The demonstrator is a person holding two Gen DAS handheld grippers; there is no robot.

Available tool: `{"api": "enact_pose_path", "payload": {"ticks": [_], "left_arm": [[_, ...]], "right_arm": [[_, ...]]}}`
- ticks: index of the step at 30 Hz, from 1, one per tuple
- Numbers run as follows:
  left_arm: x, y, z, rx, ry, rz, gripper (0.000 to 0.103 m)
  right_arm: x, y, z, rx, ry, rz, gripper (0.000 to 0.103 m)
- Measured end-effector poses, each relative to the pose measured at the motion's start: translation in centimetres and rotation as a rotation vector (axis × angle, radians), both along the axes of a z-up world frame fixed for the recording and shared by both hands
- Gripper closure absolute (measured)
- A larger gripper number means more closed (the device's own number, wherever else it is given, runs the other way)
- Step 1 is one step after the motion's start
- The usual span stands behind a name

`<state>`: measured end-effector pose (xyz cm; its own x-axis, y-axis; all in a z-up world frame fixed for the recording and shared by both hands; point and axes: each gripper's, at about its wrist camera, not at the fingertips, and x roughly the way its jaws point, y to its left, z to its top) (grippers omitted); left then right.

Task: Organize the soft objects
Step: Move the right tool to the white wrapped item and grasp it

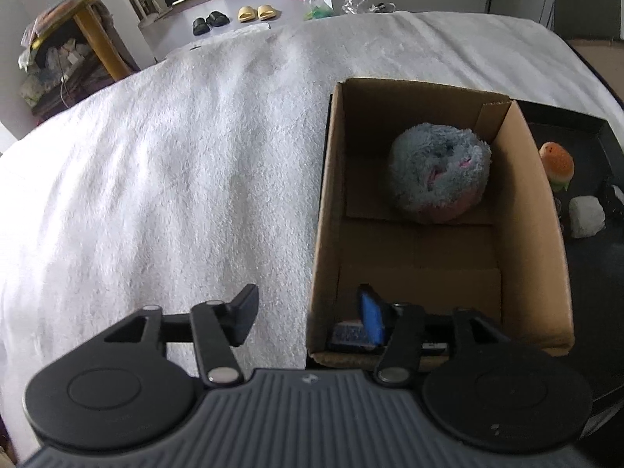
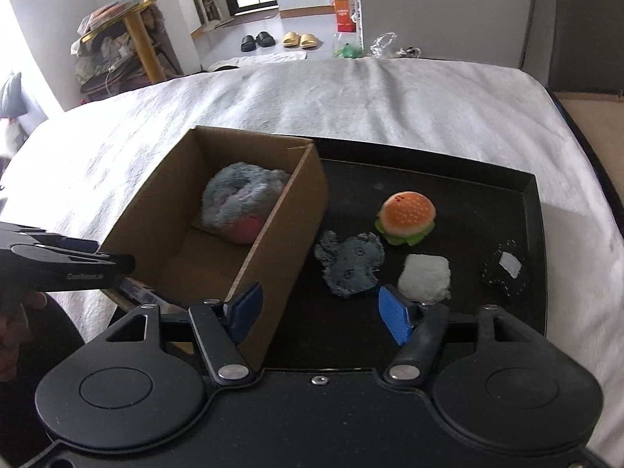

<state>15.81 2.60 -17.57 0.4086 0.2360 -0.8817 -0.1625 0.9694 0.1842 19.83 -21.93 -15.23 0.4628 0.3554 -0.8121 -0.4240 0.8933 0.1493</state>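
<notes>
A cardboard box stands on a black tray. A fluffy blue-and-pink plush lies inside it. On the tray lie a burger toy, a grey-blue plush, a white soft block and a dark patch with a white label. My left gripper is open and empty, its jaws straddling the box's near left wall. My right gripper is open and empty above the tray, close to the grey-blue plush.
The tray rests on a white towel-covered bed. The left gripper's body shows at the left of the right wrist view. Beyond the bed are slippers, a gold-legged table and an orange carton.
</notes>
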Motion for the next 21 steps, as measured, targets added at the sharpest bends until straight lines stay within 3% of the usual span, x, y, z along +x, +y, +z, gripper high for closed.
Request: {"api": "enact_pose_path", "payload": {"ticks": [8, 21], "left_arm": [[0.8, -1.0, 0.4, 0.040, 0.003, -0.001, 0.034], [1.9, -2.1, 0.0, 0.101, 0.034, -0.007, 0.030]], "right_arm": [[1.0, -2.9, -2.0, -0.006, -0.015, -0.108, 0.032], [3.2, -4.9, -6.4, -0.019, -0.054, -0.240, 0.031]]}}
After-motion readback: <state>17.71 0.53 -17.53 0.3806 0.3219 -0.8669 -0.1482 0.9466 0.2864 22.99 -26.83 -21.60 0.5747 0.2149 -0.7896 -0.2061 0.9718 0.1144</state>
